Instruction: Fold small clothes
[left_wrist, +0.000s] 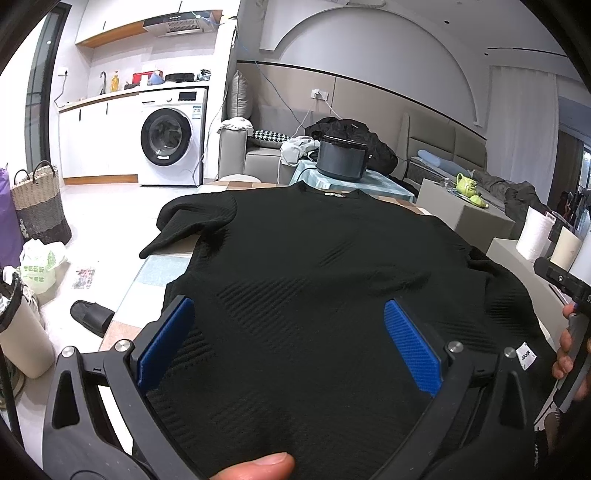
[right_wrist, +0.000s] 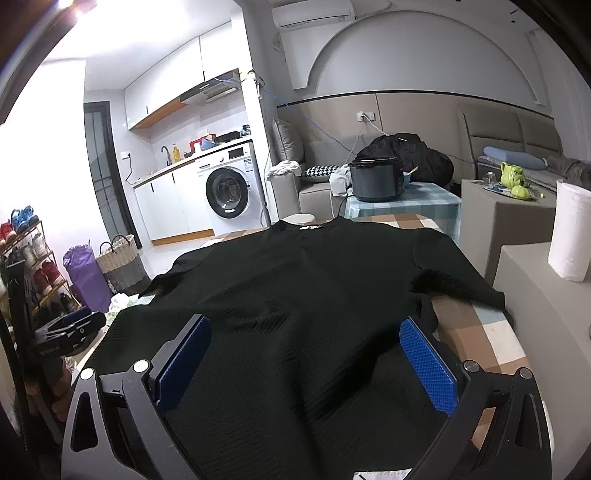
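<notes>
A black ribbed short-sleeved top (left_wrist: 314, 266) lies spread flat on a checked table, collar at the far end; it also shows in the right wrist view (right_wrist: 306, 280). My left gripper (left_wrist: 288, 314) is open, its blue pads (left_wrist: 168, 339) wide apart over the top's near hem on the left side. My right gripper (right_wrist: 306, 328) is open too, blue pads (right_wrist: 428, 362) spread over the near hem on the right side. Neither holds cloth. The right gripper shows at the edge of the left wrist view (left_wrist: 565, 284), the left one in the right wrist view (right_wrist: 70, 332). A white care label (left_wrist: 526, 354) sticks out.
The checked table (right_wrist: 480, 332) shows bare at the right. A dark rice cooker (right_wrist: 376, 179) stands on a second table beyond. A paper towel roll (right_wrist: 569, 236) stands on a grey block at right. Woven basket (left_wrist: 40, 206), slipper (left_wrist: 92, 315) and bags sit on the floor left.
</notes>
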